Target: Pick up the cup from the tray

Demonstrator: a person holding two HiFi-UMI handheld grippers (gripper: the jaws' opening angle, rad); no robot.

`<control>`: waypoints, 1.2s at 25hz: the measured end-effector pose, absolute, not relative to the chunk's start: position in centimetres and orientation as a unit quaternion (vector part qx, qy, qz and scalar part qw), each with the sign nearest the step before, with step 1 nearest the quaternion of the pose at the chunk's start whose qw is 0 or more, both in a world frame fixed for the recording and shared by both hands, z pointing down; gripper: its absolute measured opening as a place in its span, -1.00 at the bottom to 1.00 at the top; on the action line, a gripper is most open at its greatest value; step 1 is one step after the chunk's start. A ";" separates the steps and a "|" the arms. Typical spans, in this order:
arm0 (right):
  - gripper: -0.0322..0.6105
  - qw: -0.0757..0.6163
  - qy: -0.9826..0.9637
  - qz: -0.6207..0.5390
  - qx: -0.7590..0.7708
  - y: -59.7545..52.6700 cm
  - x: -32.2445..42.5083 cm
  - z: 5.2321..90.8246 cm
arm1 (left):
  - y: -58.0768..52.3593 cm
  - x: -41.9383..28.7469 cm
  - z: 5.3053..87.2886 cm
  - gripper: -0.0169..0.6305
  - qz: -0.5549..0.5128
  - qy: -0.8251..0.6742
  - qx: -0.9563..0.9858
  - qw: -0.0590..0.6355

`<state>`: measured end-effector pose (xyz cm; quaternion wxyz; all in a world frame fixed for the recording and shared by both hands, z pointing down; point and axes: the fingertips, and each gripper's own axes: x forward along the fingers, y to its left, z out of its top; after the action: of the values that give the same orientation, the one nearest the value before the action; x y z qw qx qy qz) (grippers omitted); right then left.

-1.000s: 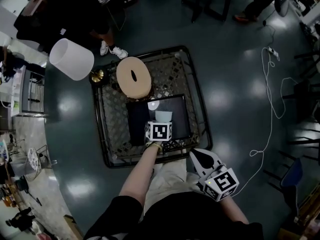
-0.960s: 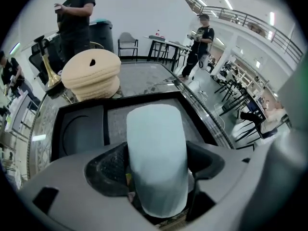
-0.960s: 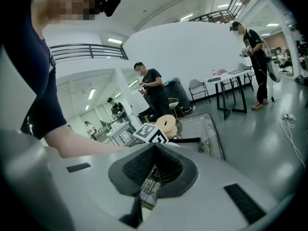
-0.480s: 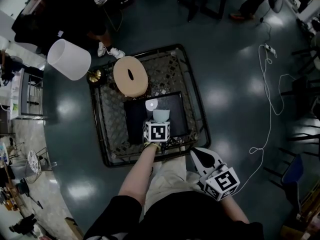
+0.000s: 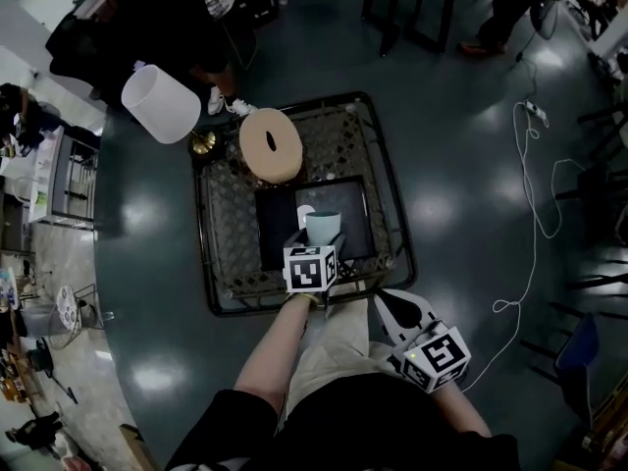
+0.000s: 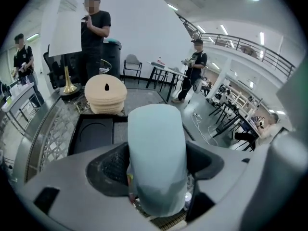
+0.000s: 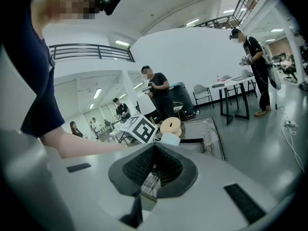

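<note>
A pale blue cup (image 5: 322,227) hangs over the black tray (image 5: 275,232) on the lattice-top table. My left gripper (image 5: 320,239) is shut on it from the near side. In the left gripper view the cup (image 6: 156,148) stands upright and fills the space between the jaws, with the tray (image 6: 94,131) lower down and to the left. My right gripper (image 5: 397,310) is held off the table's near right corner, above the person's lap. Its pads (image 7: 144,167) meet with nothing between them. From there the cup (image 7: 170,139) shows just behind the left gripper's marker cube (image 7: 139,127).
A stack of round beige mats (image 5: 271,145) sits behind the tray. A lamp with a white shade (image 5: 162,103) and brass base (image 5: 203,143) stands at the table's far left corner. The table has a raised rim (image 5: 394,204). People stand beyond it; a cable (image 5: 530,214) lies on the floor.
The cup and my left gripper's marker cube look larger and closer to the head camera, so they have risen a little over the tray. The right gripper has stayed put.
</note>
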<state>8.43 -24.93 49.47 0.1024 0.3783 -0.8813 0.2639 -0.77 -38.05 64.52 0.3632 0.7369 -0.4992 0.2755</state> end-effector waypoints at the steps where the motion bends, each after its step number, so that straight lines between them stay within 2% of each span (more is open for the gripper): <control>1: -0.87 0.102 -0.883 0.261 0.376 -24.5 8.4 49.4 | -37.5 -0.7 63.8 0.16 0.266 -0.500 0.740 0.362; 16: -0.87 0.106 -0.904 0.193 0.368 -18.6 7.1 47.6 | -26.2 0.5 53.5 0.16 0.113 -0.486 0.802 0.329; 30: -0.87 0.109 -0.909 0.148 0.375 -13.2 6.8 46.8 | -16.9 -1.6 50.5 0.16 0.057 -0.489 0.814 0.307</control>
<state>6.83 -13.23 46.75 0.1087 0.3751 -0.9085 0.1485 -1.57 -16.85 50.53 0.3069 0.8142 -0.4894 0.0573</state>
